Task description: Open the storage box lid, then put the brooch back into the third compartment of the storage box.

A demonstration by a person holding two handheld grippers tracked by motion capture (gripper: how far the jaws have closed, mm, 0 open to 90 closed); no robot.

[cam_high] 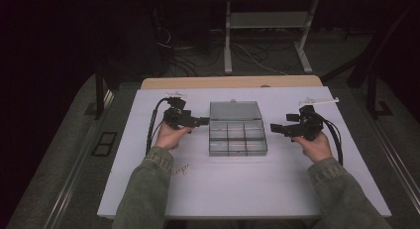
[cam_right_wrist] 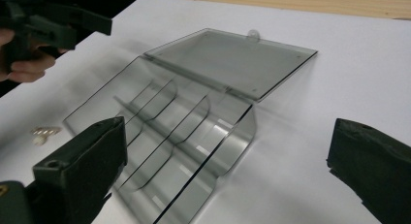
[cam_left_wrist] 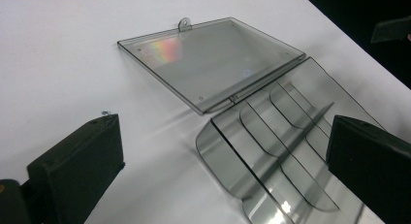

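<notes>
A clear grey compartment box [cam_high: 236,139] lies open in the middle of the white board [cam_high: 237,189], its lid [cam_high: 235,111] folded flat behind it. The compartments look empty. My left gripper [cam_high: 200,122] hovers just left of the box, jaws open and pointing at it. My right gripper [cam_high: 275,128] hovers just right of it, also open. In the left gripper view the box [cam_left_wrist: 271,132] and lid [cam_left_wrist: 213,59] lie ahead of my open gripper [cam_left_wrist: 225,136], untouched. The right gripper view has the box [cam_right_wrist: 179,122] ahead of the open gripper [cam_right_wrist: 228,136].
Small metal pieces [cam_high: 182,170] lie on the board near the left sleeve, also seen as pale bits [cam_right_wrist: 44,133]. A tiny part [cam_left_wrist: 104,112] rests by the left jaw. A white strip [cam_high: 322,100] lies at the back right. The wooden table edge [cam_high: 233,82] runs behind.
</notes>
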